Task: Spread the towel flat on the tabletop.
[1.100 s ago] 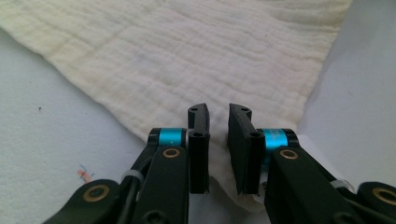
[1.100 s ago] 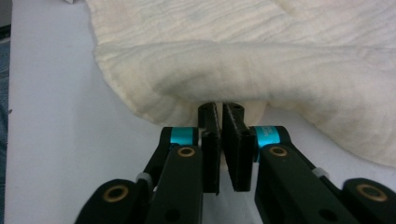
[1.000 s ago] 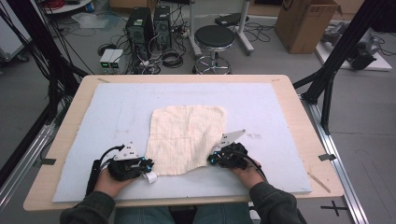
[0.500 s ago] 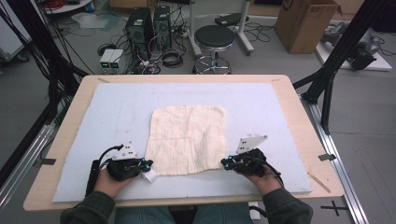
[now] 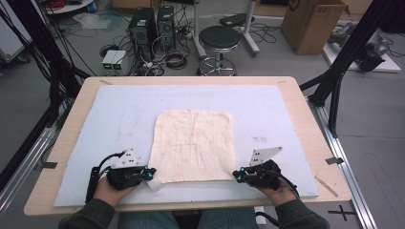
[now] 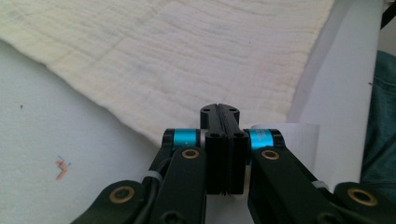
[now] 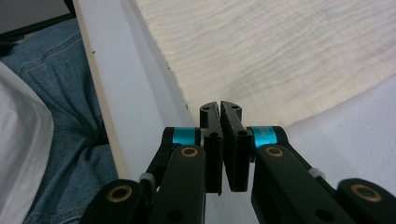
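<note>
A cream cloth (image 5: pixel 193 145) lies spread flat and square on the pale blue mat (image 5: pixel 119 109). My left gripper (image 5: pixel 150 174) is at its near left corner, jaws shut with the cloth's corner (image 6: pixel 187 56) running in between them. A small white tag (image 6: pixel 299 140) pokes out beside that gripper (image 6: pixel 219 109). My right gripper (image 5: pixel 237 174) is at the near right corner. In the right gripper view its jaws (image 7: pixel 219 107) are pressed together on the tip of the cloth (image 7: pixel 289 56), with a hairline gap at the tips.
The mat covers a wooden table (image 5: pixel 305 109) whose near edge is just behind both hands. A thin wooden stick (image 5: pixel 326 186) lies at the table's right edge. Beyond the far edge stand a stool (image 5: pixel 219 40), computer towers (image 5: pixel 153 24) and a cardboard box (image 5: pixel 313 24).
The right gripper has drawn the cloth's near right corner out to the right and slightly nearer, flattening the rumpled cloth into a square. The left gripper has stayed put.
</note>
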Demonstrator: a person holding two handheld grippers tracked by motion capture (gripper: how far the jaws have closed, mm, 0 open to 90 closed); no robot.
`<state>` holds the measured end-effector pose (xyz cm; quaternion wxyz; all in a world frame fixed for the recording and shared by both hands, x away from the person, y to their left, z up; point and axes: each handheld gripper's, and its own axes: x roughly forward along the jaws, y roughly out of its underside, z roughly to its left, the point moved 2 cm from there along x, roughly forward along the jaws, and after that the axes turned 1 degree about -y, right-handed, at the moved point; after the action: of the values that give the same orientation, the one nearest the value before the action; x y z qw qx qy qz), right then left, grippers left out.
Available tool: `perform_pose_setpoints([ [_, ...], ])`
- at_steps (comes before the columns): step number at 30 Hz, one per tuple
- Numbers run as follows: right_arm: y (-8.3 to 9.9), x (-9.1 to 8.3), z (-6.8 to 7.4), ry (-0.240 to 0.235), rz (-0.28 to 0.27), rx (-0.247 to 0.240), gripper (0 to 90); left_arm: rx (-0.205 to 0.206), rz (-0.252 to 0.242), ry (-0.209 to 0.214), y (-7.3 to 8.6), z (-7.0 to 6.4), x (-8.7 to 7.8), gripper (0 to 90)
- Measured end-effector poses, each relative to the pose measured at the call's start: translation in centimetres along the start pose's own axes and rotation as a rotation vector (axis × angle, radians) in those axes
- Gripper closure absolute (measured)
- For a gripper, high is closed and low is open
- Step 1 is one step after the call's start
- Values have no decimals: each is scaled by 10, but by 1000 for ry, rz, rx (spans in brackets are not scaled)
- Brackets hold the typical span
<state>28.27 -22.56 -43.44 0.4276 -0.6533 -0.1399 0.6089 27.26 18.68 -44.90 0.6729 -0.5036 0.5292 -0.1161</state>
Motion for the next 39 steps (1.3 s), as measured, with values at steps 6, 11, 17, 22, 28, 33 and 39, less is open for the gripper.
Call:
perform_pose_setpoints([
  [6,3,1,1,-24,7,9,835,-2,-12,25,4,-7,-8,873],
  [11,0,-4,0,-18,-25,34,716,-43,-66,22,-2,-2,-12,682],
  [17,-11,-9,-16,20,-65,55,639,-85,-112,-14,-12,14,-13,544],
  [22,-29,-8,-39,63,-105,77,601,-112,-135,-73,-23,30,-11,513],
  [28,-42,-2,-67,118,-144,123,575,-165,-167,-117,-31,49,-6,514],
  [33,-45,3,-84,178,-143,131,553,-214,-200,-146,-38,62,0,524],
  [39,-51,5,-101,210,-138,145,534,-238,-207,-173,-51,79,7,528],
])
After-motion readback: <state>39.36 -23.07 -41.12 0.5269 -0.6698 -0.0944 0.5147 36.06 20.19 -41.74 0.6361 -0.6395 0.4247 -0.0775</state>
